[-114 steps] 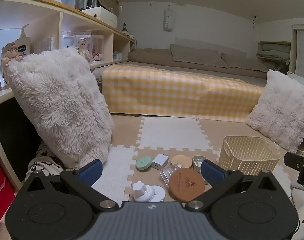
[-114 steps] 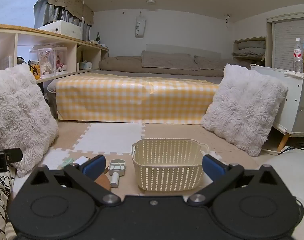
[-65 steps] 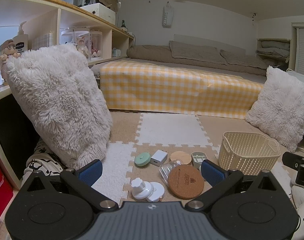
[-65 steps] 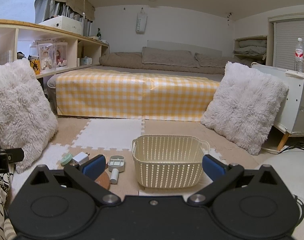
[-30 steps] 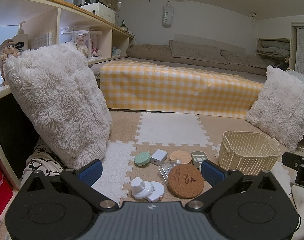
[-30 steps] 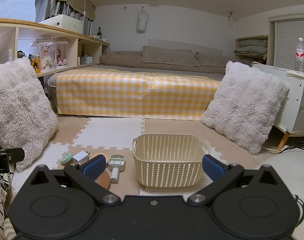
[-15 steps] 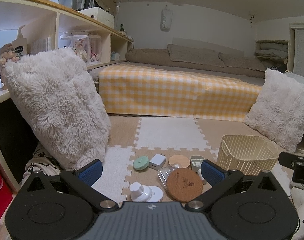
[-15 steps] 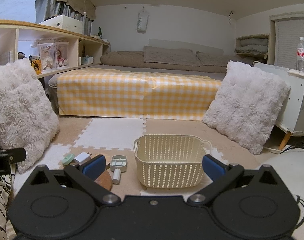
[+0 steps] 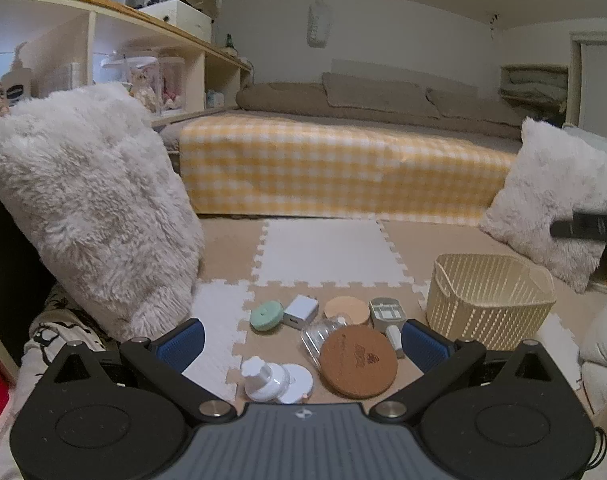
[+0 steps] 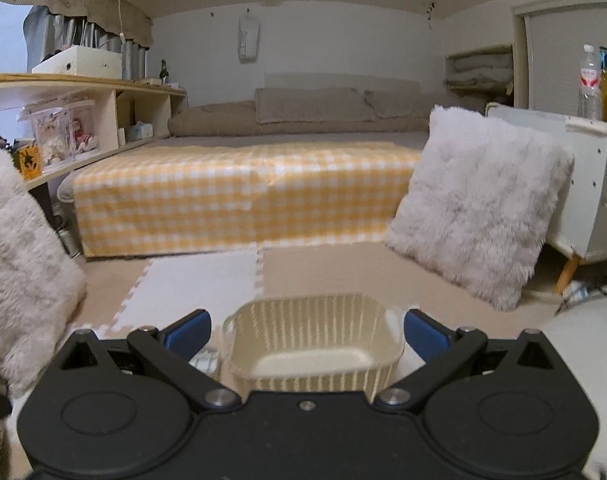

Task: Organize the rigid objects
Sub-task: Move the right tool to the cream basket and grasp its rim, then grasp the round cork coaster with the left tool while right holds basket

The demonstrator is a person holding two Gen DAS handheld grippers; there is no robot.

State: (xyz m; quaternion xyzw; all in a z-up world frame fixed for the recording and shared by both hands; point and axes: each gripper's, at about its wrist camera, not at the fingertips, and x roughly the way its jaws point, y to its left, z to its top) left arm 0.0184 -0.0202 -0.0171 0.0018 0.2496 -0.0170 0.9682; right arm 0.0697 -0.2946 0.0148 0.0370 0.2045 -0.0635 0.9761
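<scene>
Left wrist view: left gripper (image 9: 301, 342) spread wide, nothing between the blue pads. Ahead of it, a cluster of small items lies on the foam puzzle mat (image 9: 327, 252): round cork coaster (image 9: 358, 361) nearest, partly overlapping a clear plastic piece (image 9: 318, 334); white knobbed cap (image 9: 263, 378) touching a white disc (image 9: 297, 382); further back, mint-green round case (image 9: 266, 315), white charger plug (image 9: 300, 310), pale tan disc (image 9: 346, 309), grey compartmented tray (image 9: 386, 313) with a small white cylinder (image 9: 394, 338) just in front of it. The cream slotted basket (image 9: 489, 300) stands to the right of the cluster, apart from it. A dark bar (image 9: 587, 227) enters at the right edge, probably part of the other gripper; cannot tell for sure.

Right wrist view: right gripper (image 10: 306, 332) also released, pads wide, empty. The basket (image 10: 311, 346) sits directly between and just beyond the pads, blurred; its interior appears empty. Of the item cluster only a sliver near the left pad shows, too hidden to identify.

Surroundings: fluffy white pillow (image 9: 91, 200) leans at left beside the shelf unit (image 9: 103, 60); second fluffy pillow (image 10: 479, 208) leans at right by a white cabinet (image 10: 591, 184) carrying bottles (image 10: 595, 84). Bed with yellow checked cover (image 10: 243, 196) spans the background.
</scene>
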